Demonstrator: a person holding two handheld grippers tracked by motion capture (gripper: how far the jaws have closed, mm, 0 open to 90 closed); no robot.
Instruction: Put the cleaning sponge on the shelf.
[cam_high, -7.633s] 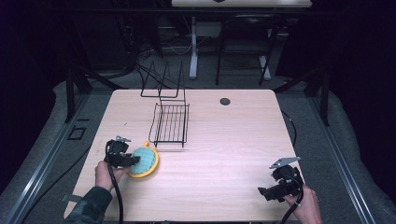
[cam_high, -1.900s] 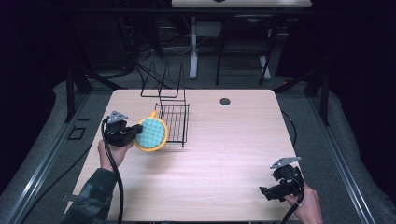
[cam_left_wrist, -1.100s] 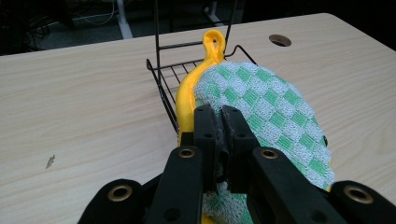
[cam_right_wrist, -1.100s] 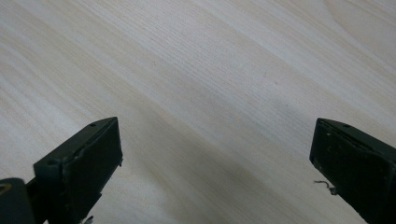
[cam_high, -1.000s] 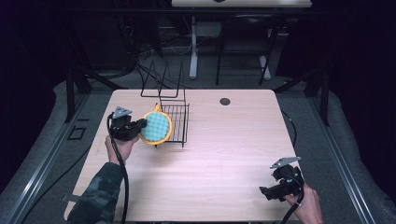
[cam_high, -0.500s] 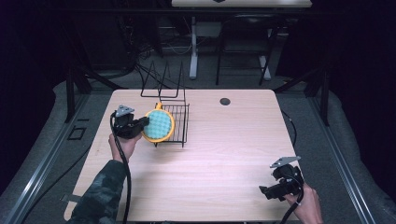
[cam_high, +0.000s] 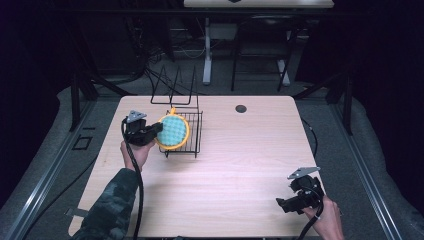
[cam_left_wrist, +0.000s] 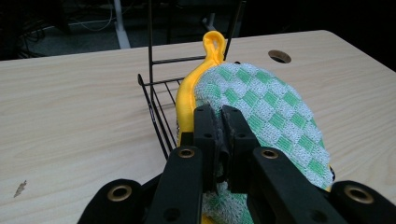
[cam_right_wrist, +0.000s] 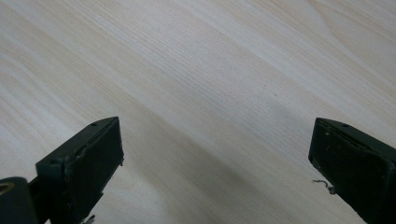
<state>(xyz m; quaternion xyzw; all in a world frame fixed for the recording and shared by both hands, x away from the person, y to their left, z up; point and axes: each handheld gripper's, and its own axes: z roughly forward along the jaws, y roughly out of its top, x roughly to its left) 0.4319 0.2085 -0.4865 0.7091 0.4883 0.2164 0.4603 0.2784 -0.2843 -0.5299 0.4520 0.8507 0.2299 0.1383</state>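
Your left gripper (cam_high: 156, 131) is clamping the edge of the round green-checked pot holder (cam_high: 173, 131) with the yellow rim, holding it upright at the left side of the black wire rack (cam_high: 192, 134), at about ten o'clock on the table (cam_high: 240, 170). Your right gripper (cam_right_wrist: 215, 154) is resting wide apart and empty at five o'clock, well apart from the rack.

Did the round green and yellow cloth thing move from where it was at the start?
Yes. The pot holder lay flat on the table, nearer the person than the wire rack. Now the left gripper holds it upright against the rack's left side.
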